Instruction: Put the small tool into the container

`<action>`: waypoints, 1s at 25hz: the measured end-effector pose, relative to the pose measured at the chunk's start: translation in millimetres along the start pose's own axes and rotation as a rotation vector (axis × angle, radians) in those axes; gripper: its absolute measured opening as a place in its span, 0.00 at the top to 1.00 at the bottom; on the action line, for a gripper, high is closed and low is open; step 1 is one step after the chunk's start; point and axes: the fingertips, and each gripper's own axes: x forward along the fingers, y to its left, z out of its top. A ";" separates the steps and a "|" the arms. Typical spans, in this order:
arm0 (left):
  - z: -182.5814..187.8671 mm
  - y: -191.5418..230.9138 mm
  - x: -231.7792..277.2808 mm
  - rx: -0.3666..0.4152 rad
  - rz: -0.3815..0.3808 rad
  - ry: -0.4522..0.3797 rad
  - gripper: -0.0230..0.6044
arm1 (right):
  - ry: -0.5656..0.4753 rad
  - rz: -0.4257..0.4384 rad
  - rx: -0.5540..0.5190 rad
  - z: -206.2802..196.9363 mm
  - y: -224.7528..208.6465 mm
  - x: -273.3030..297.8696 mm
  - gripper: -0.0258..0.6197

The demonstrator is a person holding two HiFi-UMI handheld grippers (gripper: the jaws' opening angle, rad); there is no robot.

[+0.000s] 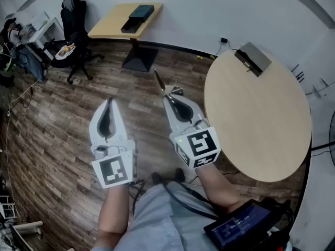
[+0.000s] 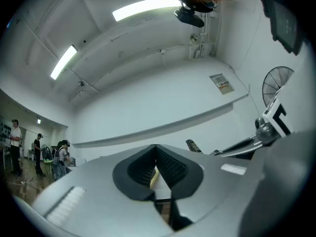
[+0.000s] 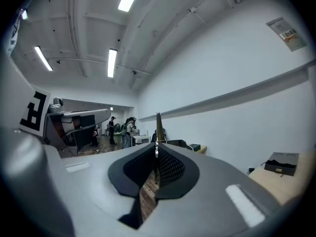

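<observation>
The right gripper (image 1: 168,96) is clamping its fingers on the small tool (image 1: 159,81), which is sticking out over the floor. It is looking thin, stiff, light and probably slippery, so gripping near its base suits. The left gripper (image 1: 109,101) is keeping its fingers together, empty.

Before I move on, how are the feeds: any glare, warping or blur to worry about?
Head view: even light, no hard shadows; fisheye bows the round table. Left gripper view: ceiling lights blow out white; the left gripper up close looks soft. Right gripper view: warped, dark corners; the small tool is a thin edge-on sliver in the right gripper.
</observation>
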 end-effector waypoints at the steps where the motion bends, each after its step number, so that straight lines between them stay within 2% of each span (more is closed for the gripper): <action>1: -1.0 -1.4 -1.6 -0.014 0.007 0.010 0.95 | -0.001 0.002 -0.001 -0.7 0.0 -1.5 0.95; 8: -3.4 -6.5 -13.5 -0.016 0.027 0.011 0.95 | -0.023 0.015 -0.001 -2.0 -1.0 -11.7 0.95; 14: -13.4 -4.9 -19.2 -0.025 0.064 0.055 0.95 | -0.019 0.018 0.028 -2.7 -14.7 -12.5 0.95; 19: -49.5 14.1 24.7 -0.043 0.099 0.085 0.95 | 0.011 0.019 0.039 -19.3 -47.9 40.0 0.95; 22: -67.6 36.3 47.1 -0.040 0.095 0.056 0.95 | 0.042 0.007 0.043 -32.3 -51.8 73.9 0.95; 25: -98.4 62.4 75.1 -0.081 0.095 0.101 0.95 | 0.061 -0.003 0.043 -40.6 -51.9 119.1 0.95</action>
